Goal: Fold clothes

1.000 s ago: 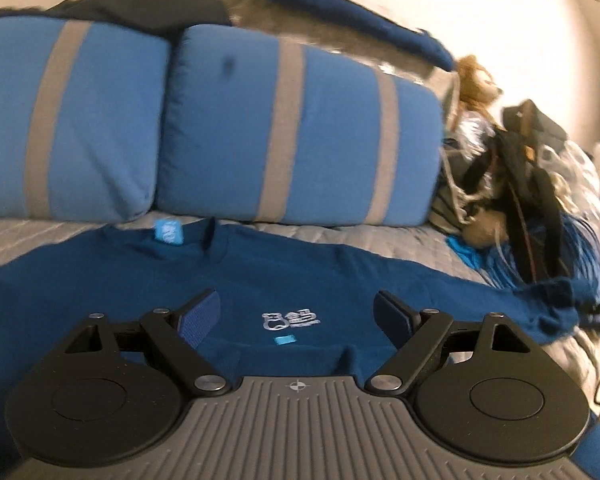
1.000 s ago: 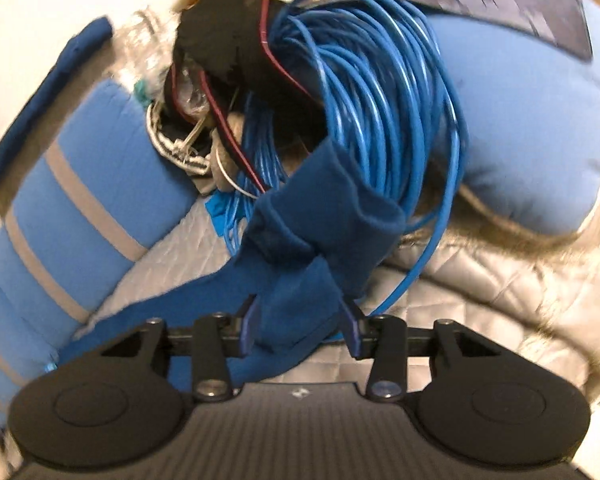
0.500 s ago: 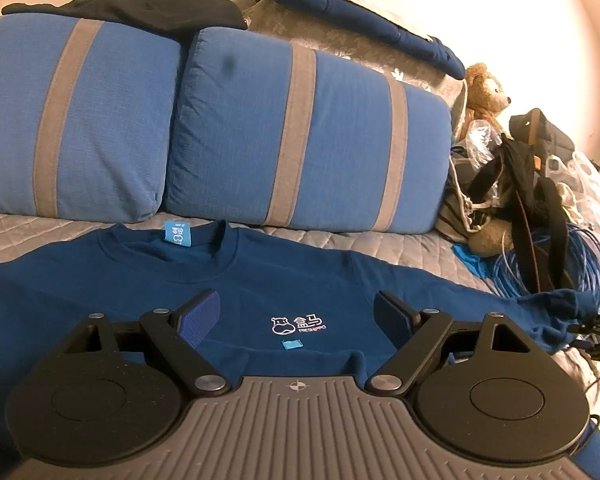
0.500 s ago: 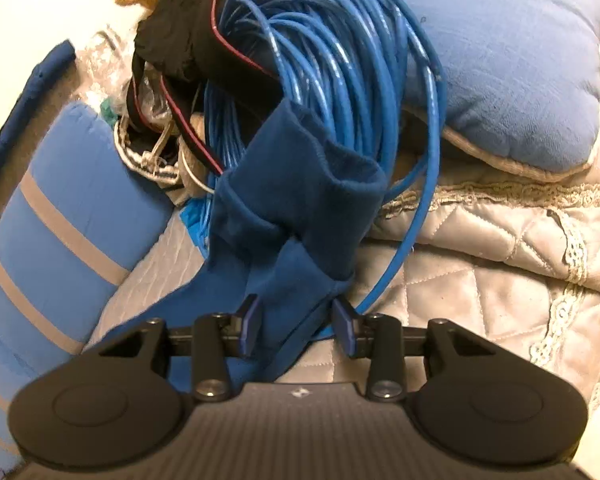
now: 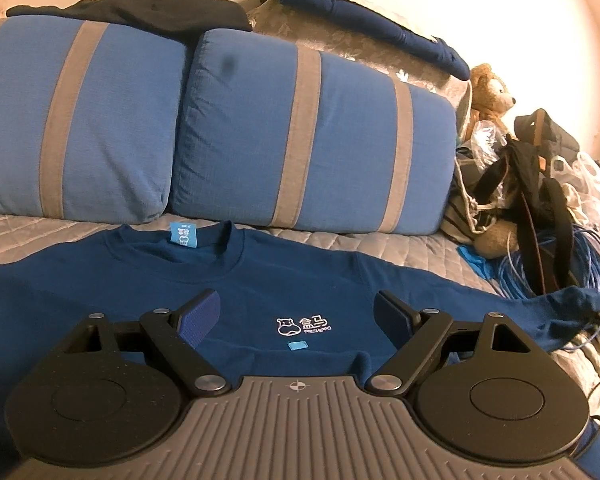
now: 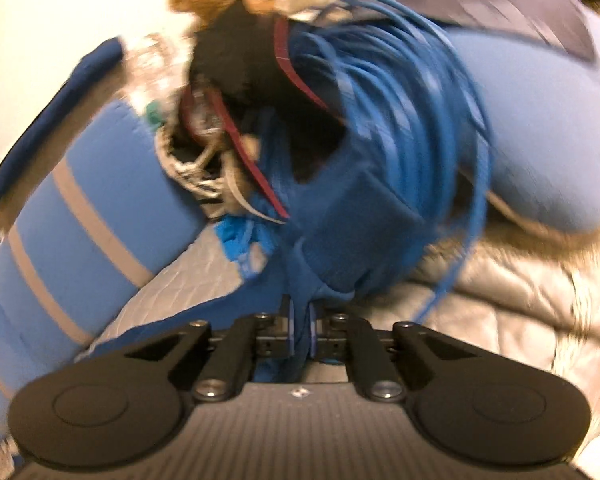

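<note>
Since half a second ago the right gripper [image 6: 299,330] has closed, fingers pinching the sweatshirt [image 5: 260,280] sleeve cuff [image 6: 352,240] to fold it inward, while the left gripper [image 5: 296,316] hovers spread over the sweatshirt lying flat on the bed [image 5: 400,244].

Two big blue cushions [image 5: 180,120] with grey stripes fill the upper left and middle. A grey quilted cover [image 5: 400,246] lies below them. A pale wall [image 5: 520,12] glows warm at upper right.

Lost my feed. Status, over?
Left gripper open above sweatshirt. Right gripper shut on sleeve. Blue cable coil against sleeve end.
</note>
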`<state>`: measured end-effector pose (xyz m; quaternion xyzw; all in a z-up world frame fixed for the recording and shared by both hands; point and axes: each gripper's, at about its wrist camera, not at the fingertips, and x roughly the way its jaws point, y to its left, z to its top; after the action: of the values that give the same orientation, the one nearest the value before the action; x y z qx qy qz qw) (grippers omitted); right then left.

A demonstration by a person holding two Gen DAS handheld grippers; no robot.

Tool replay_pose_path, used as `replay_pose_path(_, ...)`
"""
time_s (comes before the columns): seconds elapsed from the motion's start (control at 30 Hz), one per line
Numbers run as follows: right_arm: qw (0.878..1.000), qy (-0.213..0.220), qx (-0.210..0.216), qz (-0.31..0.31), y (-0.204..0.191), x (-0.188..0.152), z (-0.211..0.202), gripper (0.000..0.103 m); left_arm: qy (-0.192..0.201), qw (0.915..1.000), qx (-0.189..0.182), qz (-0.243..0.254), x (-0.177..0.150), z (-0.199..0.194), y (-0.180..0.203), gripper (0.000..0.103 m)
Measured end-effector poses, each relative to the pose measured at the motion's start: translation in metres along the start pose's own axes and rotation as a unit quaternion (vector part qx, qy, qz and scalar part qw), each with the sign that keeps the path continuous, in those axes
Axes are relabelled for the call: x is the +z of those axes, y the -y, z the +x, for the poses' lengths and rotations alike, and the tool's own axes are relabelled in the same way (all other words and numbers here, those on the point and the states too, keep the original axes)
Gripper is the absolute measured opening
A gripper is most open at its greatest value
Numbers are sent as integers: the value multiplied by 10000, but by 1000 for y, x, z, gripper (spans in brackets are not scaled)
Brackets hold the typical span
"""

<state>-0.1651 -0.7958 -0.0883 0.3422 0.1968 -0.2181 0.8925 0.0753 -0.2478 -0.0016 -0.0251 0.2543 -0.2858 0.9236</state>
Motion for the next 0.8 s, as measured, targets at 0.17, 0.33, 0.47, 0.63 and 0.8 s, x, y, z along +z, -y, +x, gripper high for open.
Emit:
replay_pose_path(0.17, 9967, 61, 53, -802, -51, 14, -10, 6, -10, 10000, -5, -6, -1, 1, -1, 85)
replay_pose_path(0.33, 9920, 48, 426, -1187, -97, 22, -9, 6, -37, 10000, -26, -6, -1, 1, -1, 85)
replay_pose_path(0.47, 9893, 3, 690, -1287, -129, 25, -3, 6, -48, 10000, -19, -21, 0, 1, -3, 85)
replay_pose_path(0.63, 9845, -126, 937, -1478, -172, 18, 9, 6, -38, 10000, -2, -60, -1, 0, -4, 85)
replay_pose_path(0.8, 9782, -240, 1165, -1705, -217, 8, 21, 6, -28, 9999, 12, -112, -1, 0, -6, 85)
